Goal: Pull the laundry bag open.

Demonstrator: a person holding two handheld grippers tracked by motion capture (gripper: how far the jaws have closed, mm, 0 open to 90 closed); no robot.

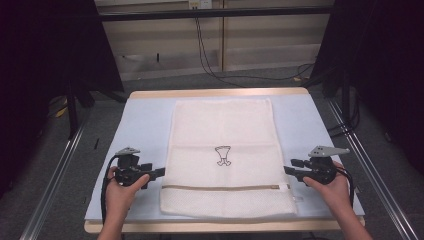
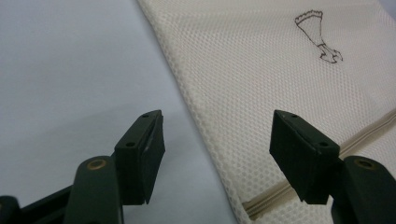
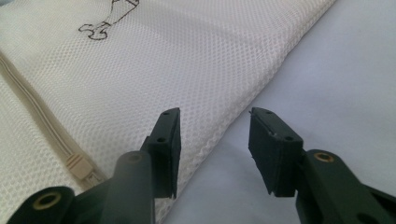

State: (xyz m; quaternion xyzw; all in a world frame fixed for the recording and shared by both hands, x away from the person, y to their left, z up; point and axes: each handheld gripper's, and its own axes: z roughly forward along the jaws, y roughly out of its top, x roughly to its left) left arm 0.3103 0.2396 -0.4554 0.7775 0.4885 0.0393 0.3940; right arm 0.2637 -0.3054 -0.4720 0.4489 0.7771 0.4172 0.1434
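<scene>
Two grippers flank a cream mesh laundry bag (image 1: 225,155) that lies flat in the middle of the high view, its zipper (image 1: 225,187) running across the lower part. The left gripper (image 1: 159,172) sits at the lower left of that frame, the right gripper (image 1: 289,169) at the lower right; each stands released, jaws apart and holding nothing.

The step in hand looks like taking the bag by its two side edges. To do it well, each gripper should probably slide in low, one jaw under the edge and one over, and close on the doubled seam rather than on a single layer of mesh (thin netting slips easily). Both sides should close together, so the bag lifts evenly.

From above, the spacing of the hands and the bag's whole outline read clearly. The left gripper view adds that the bag's edge (image 2: 201,121) runs between its jaws, and the right gripper view shows the zipper pull (image 3: 77,164) at lower left, just beside its jaw.
</scene>
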